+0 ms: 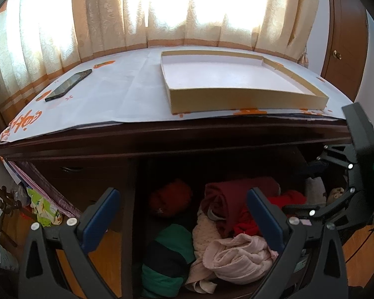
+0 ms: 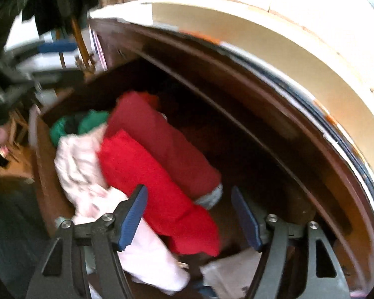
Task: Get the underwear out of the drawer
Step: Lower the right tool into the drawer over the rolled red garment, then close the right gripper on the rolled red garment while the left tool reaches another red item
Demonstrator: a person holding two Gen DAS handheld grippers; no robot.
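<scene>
Where the open drawer (image 2: 249,134) holds your jumble of clothes, a bright red garment (image 2: 157,186) lies between pink cloth (image 2: 82,164) and a maroon roll (image 2: 167,144). Your right gripper (image 2: 189,214) hangs part-open above the red garment, gripping nothing; your left gripper (image 1: 184,211) gapes wide over the drawer.

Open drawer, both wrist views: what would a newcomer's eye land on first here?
The jumble of clothes in the open drawer: a bright red garment beside a dark red roll, with pale pink fabric at the front. The right gripper hangs open above the red one. On the dresser top sit a shallow empty box and a phone.
</scene>
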